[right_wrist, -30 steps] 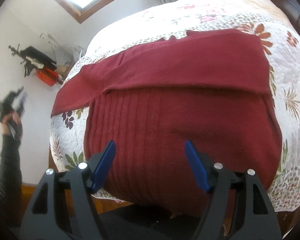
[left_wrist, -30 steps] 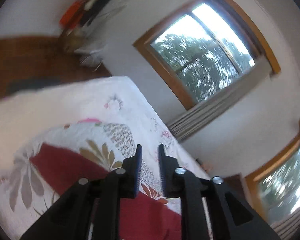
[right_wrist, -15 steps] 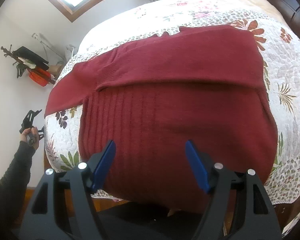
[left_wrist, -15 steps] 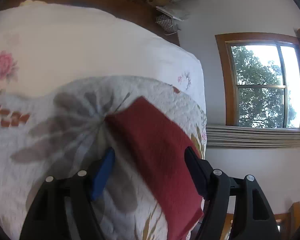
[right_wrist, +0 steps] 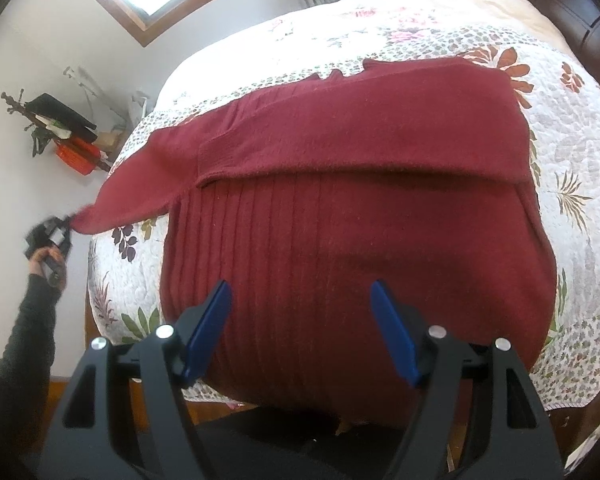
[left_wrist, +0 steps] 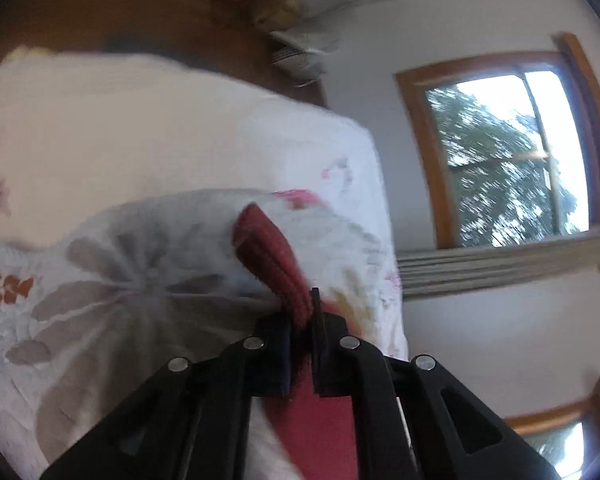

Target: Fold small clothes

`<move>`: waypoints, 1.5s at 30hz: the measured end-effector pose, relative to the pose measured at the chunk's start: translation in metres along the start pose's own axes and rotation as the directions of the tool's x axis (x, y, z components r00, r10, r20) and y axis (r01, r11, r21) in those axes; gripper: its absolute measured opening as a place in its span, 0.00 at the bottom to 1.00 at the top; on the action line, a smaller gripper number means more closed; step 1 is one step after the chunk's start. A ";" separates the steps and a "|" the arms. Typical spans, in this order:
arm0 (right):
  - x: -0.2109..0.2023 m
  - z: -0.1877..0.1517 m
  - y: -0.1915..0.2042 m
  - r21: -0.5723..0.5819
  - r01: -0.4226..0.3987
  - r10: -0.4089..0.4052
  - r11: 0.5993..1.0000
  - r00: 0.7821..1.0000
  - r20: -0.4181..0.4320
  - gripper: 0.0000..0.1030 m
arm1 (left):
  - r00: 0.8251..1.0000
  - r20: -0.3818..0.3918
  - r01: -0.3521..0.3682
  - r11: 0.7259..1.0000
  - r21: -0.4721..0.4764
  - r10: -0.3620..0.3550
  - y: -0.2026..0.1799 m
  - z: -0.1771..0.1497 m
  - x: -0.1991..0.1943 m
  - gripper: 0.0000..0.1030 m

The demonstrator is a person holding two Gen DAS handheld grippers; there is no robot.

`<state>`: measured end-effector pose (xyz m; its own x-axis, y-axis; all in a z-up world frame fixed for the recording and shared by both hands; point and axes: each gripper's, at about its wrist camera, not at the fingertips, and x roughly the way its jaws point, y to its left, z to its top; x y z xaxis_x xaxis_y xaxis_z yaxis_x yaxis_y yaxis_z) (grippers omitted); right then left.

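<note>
Dark red sweater (right_wrist: 340, 216) lies spread on the bed's floral quilt (right_wrist: 572, 128), body w/ ribbed vertical lines toward the near edge, upper part folded over as a flat band across it. One sleeve (right_wrist: 140, 184) runs out to the bed's left corner & past the edge. Left gripper (left_wrist: 300, 312) is clamped narrow on that sleeve's cuff end (left_wrist: 272, 256); red knit sits pinched btwn the two black fingers, rest of the sleeve trailing up over the quilt (left_wrist: 100, 280). From the right wrist view the same gripper (right_wrist: 58, 230) shows small at far left, held by a hand (right_wrist: 44, 258) in a dark sleeve, sleeve tip at its fingers. Right gripper (right_wrist: 300, 320) hangs wide over the sweater's lower body, blue pads (right_wrist: 208, 328) well apart, nothing btwn them. Window (left_wrist: 512, 168) & wall clutter behind, blurred.
</note>
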<state>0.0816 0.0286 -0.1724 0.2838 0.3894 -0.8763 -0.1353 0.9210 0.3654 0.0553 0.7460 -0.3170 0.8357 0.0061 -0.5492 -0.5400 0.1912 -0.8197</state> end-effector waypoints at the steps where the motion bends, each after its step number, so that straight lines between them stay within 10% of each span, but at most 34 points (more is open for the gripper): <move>1: 0.000 0.001 0.000 0.000 -0.004 0.004 1.000 1.000 0.000 0.70 | 1.000 0.004 0.013 0.999 0.034 -0.013 -0.015 -0.002 -0.008 0.07; 6: 0.002 0.004 -0.005 -0.005 -0.030 0.030 1.000 1.000 0.001 0.70 | 0.991 -0.021 0.131 0.947 0.294 -0.131 -0.128 -0.038 -0.039 0.07; 12: -0.004 0.006 -0.015 0.001 -0.061 0.061 0.998 0.998 0.023 0.70 | 0.968 -0.149 0.249 0.813 0.527 -0.200 -0.239 -0.132 -0.043 0.07; 21: -0.020 0.001 -0.058 0.081 -0.059 0.055 0.995 0.997 0.057 0.70 | 0.926 -0.377 0.293 0.696 0.656 -0.035 -0.267 -0.303 0.029 0.07; 30: -0.031 -0.002 -0.075 0.089 -0.034 0.028 0.995 0.997 0.071 0.70 | 0.838 -0.504 0.216 0.719 0.661 0.211 -0.197 -0.419 0.110 0.08; 33: -0.030 0.006 -0.077 0.085 -0.052 0.046 0.995 0.996 0.070 0.71 | 0.820 -0.523 0.224 0.709 0.668 0.234 -0.183 -0.429 0.114 0.27; 35: -0.029 0.015 -0.075 0.078 -0.082 0.076 0.994 0.994 0.072 0.72 | 0.824 -0.516 0.224 0.701 0.677 0.235 -0.181 -0.433 0.108 0.75; 37: -0.025 0.033 -0.069 0.063 -0.132 0.128 0.989 0.989 0.071 0.74 | 0.845 -0.489 0.220 0.695 0.684 0.215 -0.181 -0.431 0.094 0.92; 45: 0.052 0.120 -0.046 0.159 -0.370 0.384 0.915 0.921 -0.065 0.75 | 0.851 -0.434 0.124 0.689 0.714 0.296 -0.152 -0.399 0.035 0.96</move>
<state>0.2162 0.0077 -0.1969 0.1473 0.7114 -0.6872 -0.0777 0.7009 0.7090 0.1264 0.3255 -0.2767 0.5082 -0.3643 -0.7804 -0.1970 0.8329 -0.5171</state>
